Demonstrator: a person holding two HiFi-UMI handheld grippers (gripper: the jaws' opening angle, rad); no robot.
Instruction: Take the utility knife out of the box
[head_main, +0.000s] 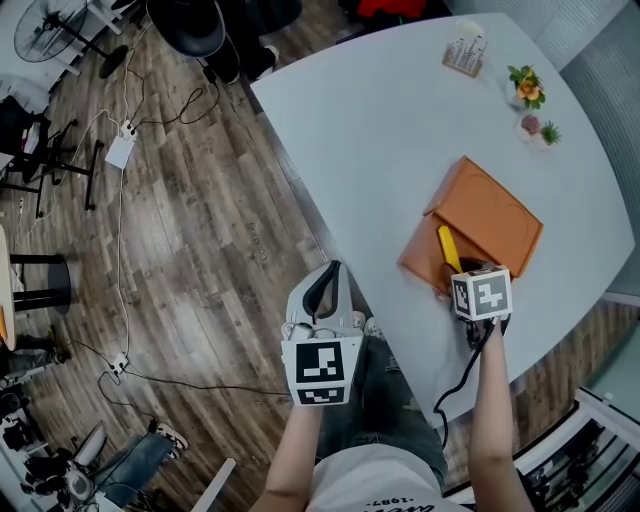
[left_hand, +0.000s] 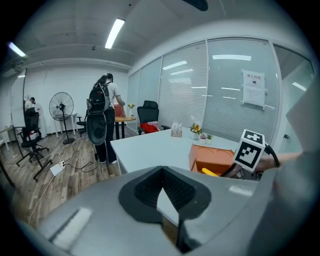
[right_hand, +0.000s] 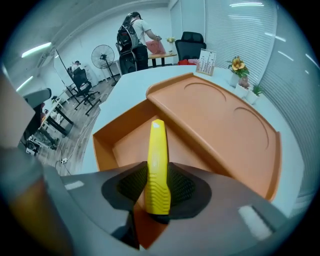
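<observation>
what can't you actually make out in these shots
- Utility knife: its near end is hidden between the pads of the right gripper in the right gripper view. In the head view that gripper covers it. Whether a blade is out cannot be told.
- Orange box: the near part of its floor is hidden by that gripper in both views.
- Paper notice, left gripper view: print too small to read.
- Card stand, head view: too small to read.

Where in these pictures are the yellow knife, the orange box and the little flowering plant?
utility knife (right_hand: 157, 165), right gripper view, on its yellow handle between the jaws.
orange box (head_main: 488, 215), head view, on its open lid.
flowering plant (head_main: 527, 88), head view, on its blossoms.
</observation>
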